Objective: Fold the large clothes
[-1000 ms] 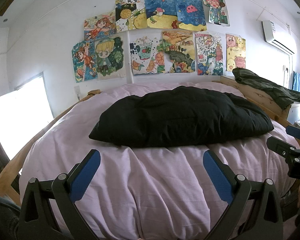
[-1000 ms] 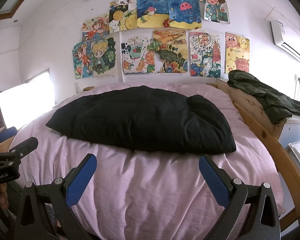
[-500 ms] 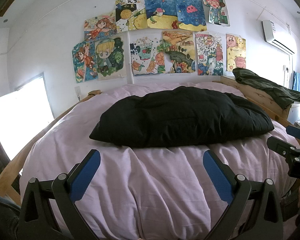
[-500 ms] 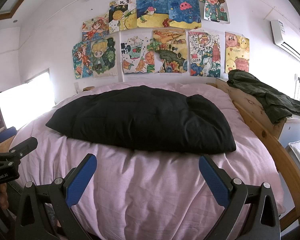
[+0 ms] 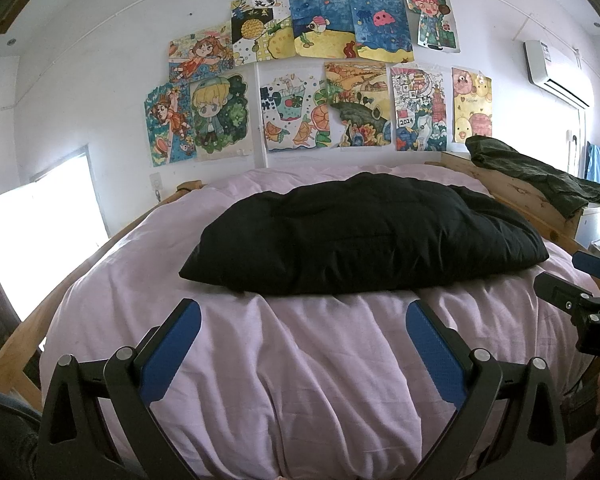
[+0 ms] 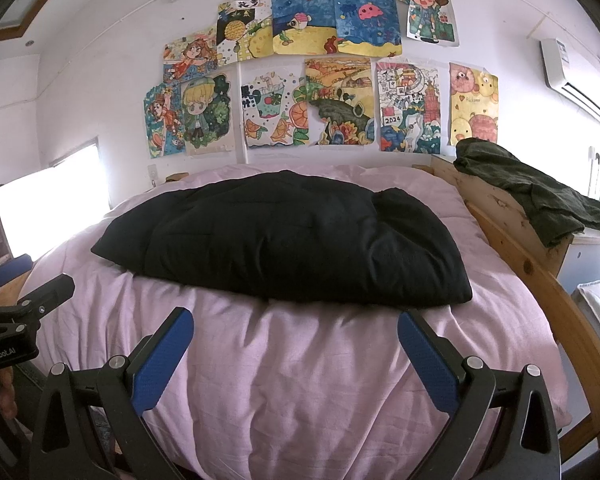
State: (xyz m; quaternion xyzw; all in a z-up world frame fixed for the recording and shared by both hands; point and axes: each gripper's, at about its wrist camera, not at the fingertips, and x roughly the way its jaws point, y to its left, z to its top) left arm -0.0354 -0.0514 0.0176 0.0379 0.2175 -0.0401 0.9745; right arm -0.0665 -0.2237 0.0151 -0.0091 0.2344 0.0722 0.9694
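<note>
A puffy black garment [image 5: 364, 236] lies in a folded bundle across the middle of a bed with a pink cover [image 5: 300, 380]; it also shows in the right wrist view [image 6: 288, 240]. My left gripper [image 5: 303, 312] is open and empty, held over the near end of the bed, short of the garment. My right gripper [image 6: 295, 320] is open and empty, also short of the garment's near edge. Each gripper shows at the side of the other's view: the right one [image 5: 580, 292] and the left one [image 6: 28, 304].
A wooden bed frame [image 6: 540, 280] runs along the right side, with a dark green cloth [image 6: 536, 196] draped over its headboard. Drawings [image 5: 340, 80] cover the far wall. A bright window [image 5: 32, 248] is at the left. A white cabinet [image 6: 588, 256] stands at right.
</note>
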